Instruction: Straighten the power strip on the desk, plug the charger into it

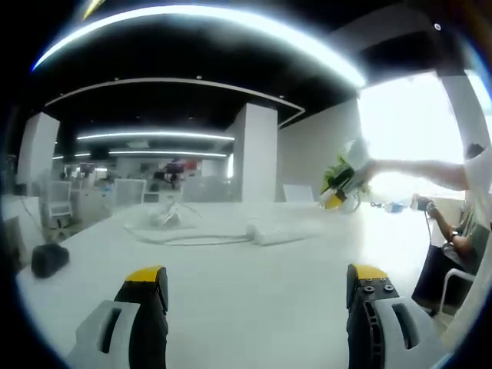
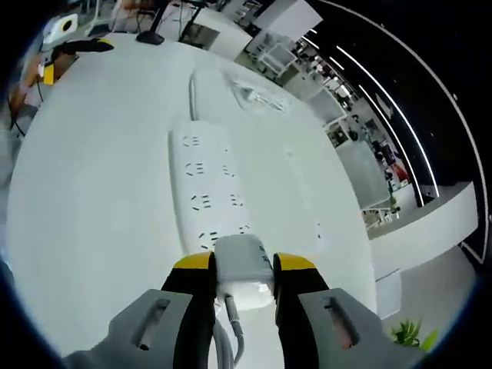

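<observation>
In the right gripper view, the right hand-held gripper [image 2: 243, 270] sits nearest, its yellow-tipped jaws pinching a white charger [image 2: 244, 265] from both sides. A cable [image 2: 233, 330] runs from the charger back between the jaws. The charger is right at the near end of the white power strip [image 2: 206, 186], over its nearest sockets; whether its prongs are seated cannot be told. The power strip lies flat on the white table [image 2: 92, 200], running away from the camera, and its cord [image 2: 192, 92] continues from the far end. A clear plastic bag [image 2: 257, 94] lies just beyond it.

In the left gripper view, the left hand-held gripper [image 1: 257, 283] hovers over the table [image 1: 254, 307] with its jaws spread wide and nothing between them. The power strip [image 1: 280, 231] and the looped cord [image 1: 192, 240] lie farther off, well apart from this gripper. A dark object [image 1: 49, 259] rests at the table's left edge. A person's arm [image 1: 419, 171] reaches in from the right with the other gripper [image 1: 344, 178].
</observation>
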Action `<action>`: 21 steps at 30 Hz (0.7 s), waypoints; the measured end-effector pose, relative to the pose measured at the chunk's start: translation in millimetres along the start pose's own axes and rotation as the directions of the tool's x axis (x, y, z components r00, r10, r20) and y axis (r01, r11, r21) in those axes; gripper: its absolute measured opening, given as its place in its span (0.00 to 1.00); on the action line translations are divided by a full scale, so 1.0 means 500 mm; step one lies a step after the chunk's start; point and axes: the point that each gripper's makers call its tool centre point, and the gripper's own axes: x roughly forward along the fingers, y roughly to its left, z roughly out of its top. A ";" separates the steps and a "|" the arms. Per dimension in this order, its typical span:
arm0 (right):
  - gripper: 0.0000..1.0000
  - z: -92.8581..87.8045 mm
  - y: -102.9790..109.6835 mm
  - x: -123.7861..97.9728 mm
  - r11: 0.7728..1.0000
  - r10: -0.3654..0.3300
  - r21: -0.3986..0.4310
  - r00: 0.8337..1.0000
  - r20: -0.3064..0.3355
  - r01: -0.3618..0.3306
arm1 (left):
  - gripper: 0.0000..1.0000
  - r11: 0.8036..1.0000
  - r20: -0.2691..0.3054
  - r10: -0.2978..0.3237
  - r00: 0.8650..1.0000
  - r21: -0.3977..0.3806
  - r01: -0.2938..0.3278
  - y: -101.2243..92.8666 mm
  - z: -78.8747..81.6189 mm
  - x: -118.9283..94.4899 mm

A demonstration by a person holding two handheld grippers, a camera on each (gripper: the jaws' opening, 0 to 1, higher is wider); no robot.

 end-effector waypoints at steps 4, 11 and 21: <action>0.27 0.003 0.002 0.003 1.000 0.006 -0.014 1.000 -0.013 -0.006 | 0.99 1.000 -0.001 0.001 1.000 -0.002 -0.001 0.002 -0.002 -0.001; 0.27 0.001 0.011 0.012 0.999 0.036 -0.024 0.998 -0.049 -0.037 | 0.99 1.000 -0.006 -0.001 1.000 -0.004 0.001 0.005 -0.004 -0.001; 0.27 0.003 0.022 0.022 0.994 0.086 -0.052 0.991 -0.102 -0.091 | 0.99 1.000 -0.030 -0.002 1.000 0.010 0.003 0.004 -0.008 0.004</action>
